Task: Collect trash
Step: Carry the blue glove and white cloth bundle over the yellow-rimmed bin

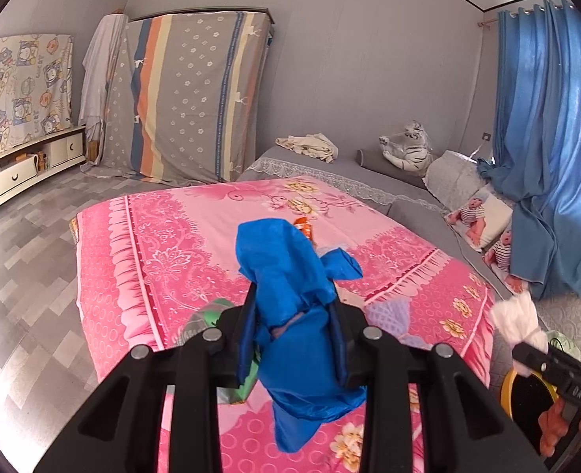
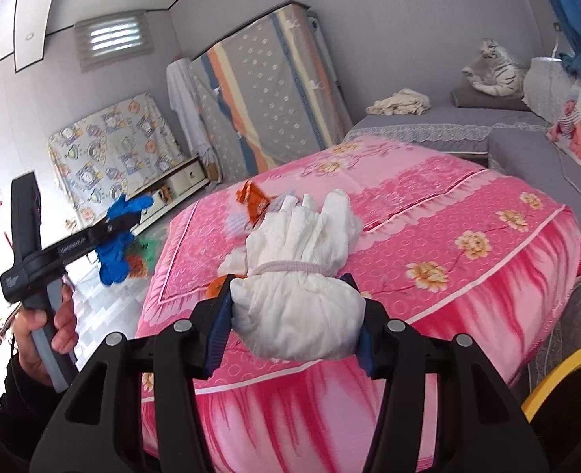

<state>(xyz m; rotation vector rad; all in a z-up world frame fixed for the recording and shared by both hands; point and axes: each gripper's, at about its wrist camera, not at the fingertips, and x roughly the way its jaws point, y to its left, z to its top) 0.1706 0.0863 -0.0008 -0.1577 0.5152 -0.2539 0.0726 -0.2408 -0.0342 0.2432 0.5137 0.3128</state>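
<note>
Both hands loaded. Left tongs point(image 1: 294, 315) are closed down narrow on a crumpled blue glove point(image 1: 290, 276), thin and glossy, folded into a limp wad hanging past the pads. Right tongs point(image 2: 296, 315) sit at a medium gap, clamped on a white glove point(image 2: 302, 276): soft, puffy, bunched, with a pink elastic band round it and fingers splayed forward. Both gloves are held in the air above the pink bed point(image 2: 468, 213).

Still on the quilt: an orange wrapper point(image 2: 255, 199), crinkly foil-like, and a green-and-silver packet point(image 1: 205, 319) near the left tongs. A pale lilac scrap sits beside them, too blurred to call.

Yellow-rimmed bin point(image 1: 505, 384) is at the lower right edge, near the right hand.

My read on the step: carry both to the bin. Keep the clamp steady since both gloves are slippery and compress, get fully over the rim before releasing, and drop one at a time so dangling ends don't snag the rim.
</note>
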